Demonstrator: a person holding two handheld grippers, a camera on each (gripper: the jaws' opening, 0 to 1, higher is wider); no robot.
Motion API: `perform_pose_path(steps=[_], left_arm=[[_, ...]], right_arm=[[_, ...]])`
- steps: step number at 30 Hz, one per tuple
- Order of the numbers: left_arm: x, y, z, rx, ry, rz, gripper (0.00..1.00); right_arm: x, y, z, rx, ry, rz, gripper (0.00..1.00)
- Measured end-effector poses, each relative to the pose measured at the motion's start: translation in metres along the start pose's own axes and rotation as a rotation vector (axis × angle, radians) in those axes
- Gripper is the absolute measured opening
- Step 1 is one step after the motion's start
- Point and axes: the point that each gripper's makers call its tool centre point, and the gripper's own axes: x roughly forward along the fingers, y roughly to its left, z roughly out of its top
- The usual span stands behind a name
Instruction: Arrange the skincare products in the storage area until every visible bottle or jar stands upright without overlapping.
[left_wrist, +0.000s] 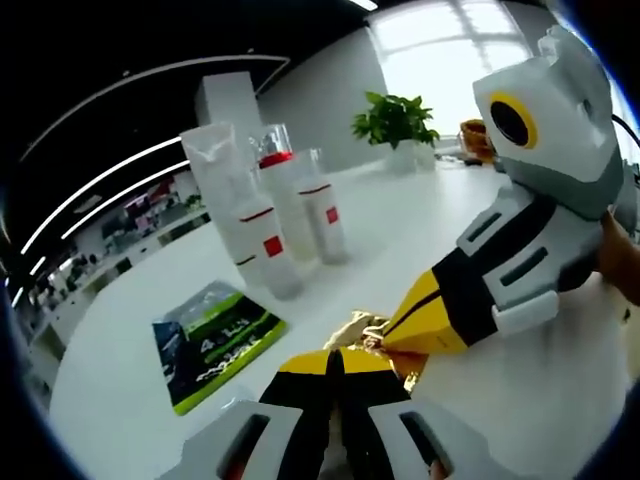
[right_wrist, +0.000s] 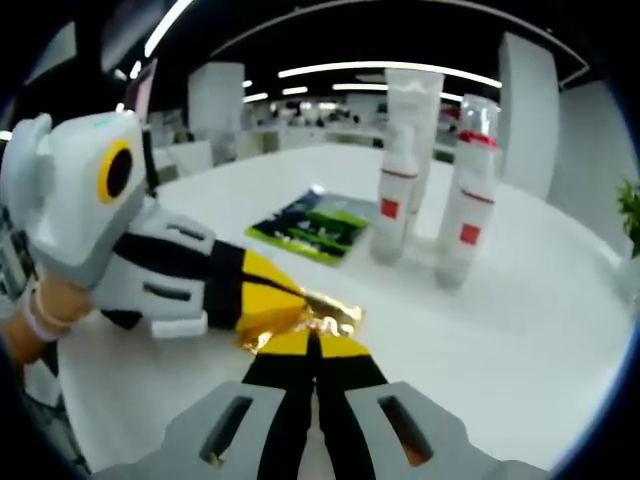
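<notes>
Left hand-held gripper (left_wrist: 335, 362) pinched shut on a crinkled gold foil sachet (left_wrist: 362, 330); right hand-held gripper (right_wrist: 314, 345) clamped on the same sachet (right_wrist: 318, 315) from the opposite side, tips nearly meeting. Lying flat on the white counter (left_wrist: 400, 225), glossy and wrinkled, long axis unclear. Farther along the counter, standing upright and close together: white skincare bottles (left_wrist: 268, 235) with red square labels, tall and cylindrical. Beside them, flat: green-and-black packet (left_wrist: 215, 340), print unreadable.
</notes>
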Motion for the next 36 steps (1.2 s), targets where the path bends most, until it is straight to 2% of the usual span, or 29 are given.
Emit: perform_pose_path(steps=[15,17,18,19,21,23,25,27,31,36], left_arm=[[0.007,0.016,0.003,0.034,-0.009,0.062,0.01],[0.003,0.024,0.009,0.052,-0.032,0.118,0.01],[-0.003,0.022,0.016,0.035,-0.082,0.124,0.01],[-0.006,0.018,0.018,0.022,-0.097,0.101,0.01],[-0.011,0.015,0.016,0.008,-0.089,0.090,0.01],[-0.011,0.012,0.011,0.028,-0.073,0.084,0.01],[-0.008,0.012,0.002,0.069,-0.027,0.091,0.01],[-0.005,0.010,-0.002,0.064,-0.006,0.082,0.01],[-0.004,0.011,-0.002,0.037,-0.004,0.067,0.01],[-0.003,0.011,-0.003,0.044,-0.004,0.073,0.01]], right_arm=[[0.010,-0.002,0.005,0.016,0.003,-0.029,0.00],[0.012,-0.002,0.006,0.022,-0.008,-0.030,0.00],[0.013,-0.002,0.006,0.029,-0.020,-0.031,0.00],[0.013,-0.002,0.006,0.029,-0.024,-0.031,0.00],[0.013,-0.002,0.006,0.032,-0.024,-0.032,0.00],[0.014,-0.002,0.007,0.034,-0.026,-0.035,0.00],[0.015,-0.002,0.007,0.031,-0.029,-0.039,0.00],[0.015,-0.002,0.008,0.027,-0.031,-0.045,0.00],[0.016,-0.002,0.008,0.020,-0.037,-0.051,0.00],[0.017,-0.002,0.009,-0.002,-0.046,-0.058,0.00]])
